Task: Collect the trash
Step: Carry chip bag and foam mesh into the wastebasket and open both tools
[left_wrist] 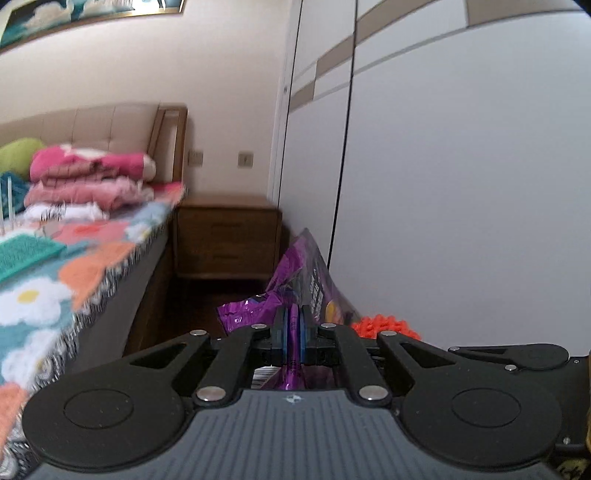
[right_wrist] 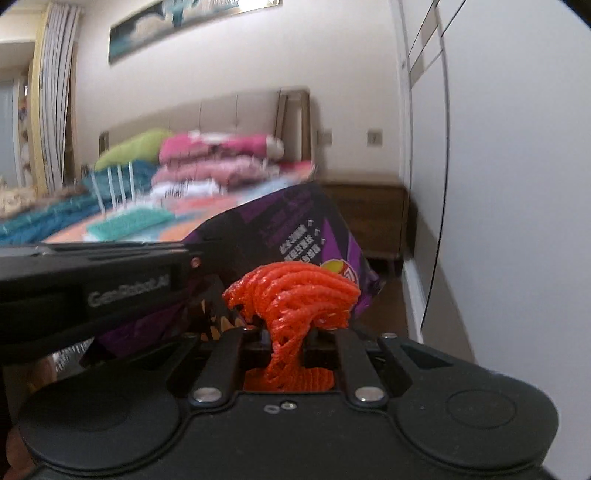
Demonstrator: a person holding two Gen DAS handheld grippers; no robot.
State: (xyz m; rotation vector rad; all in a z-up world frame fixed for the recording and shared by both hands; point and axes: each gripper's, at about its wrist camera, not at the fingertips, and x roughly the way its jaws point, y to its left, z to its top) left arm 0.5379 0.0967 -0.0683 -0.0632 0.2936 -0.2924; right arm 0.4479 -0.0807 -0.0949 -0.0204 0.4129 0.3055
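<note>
Bedroom, cream walls, white wardrobe doors (left_wrist: 461, 184) on the right side. Bed (left_wrist: 55, 288) on the left with a flowered spread, padded beige headboard (right_wrist: 221, 110), and a stack of folded pink blankets (left_wrist: 92, 177) on top. Green pillow (right_wrist: 136, 146) behind the stack. Wooden nightstand (left_wrist: 227, 236) sits between bed and wardrobe. Framed picture (right_wrist: 192, 26) hangs on the wall above the headboard; curtain (right_wrist: 55, 88) at far left in the right wrist view. Edges of the bed are motion-blurred.

Left gripper (left_wrist: 294, 328): jaws pinched tight on a purple snack bag (left_wrist: 306, 280), a thin fold of foil clamped between the blue pads. Bag hangs in the air off the gripper, in front of the wardrobe, printed side showing in the right wrist view.

Right gripper (right_wrist: 290, 343): jaws narrow, clamped on an orange mesh net (right_wrist: 295, 291), which bunches up above the fingers and spills below them too. Net is held just right of the purple bag, close beside it. Whether they touch cannot be told.
</note>
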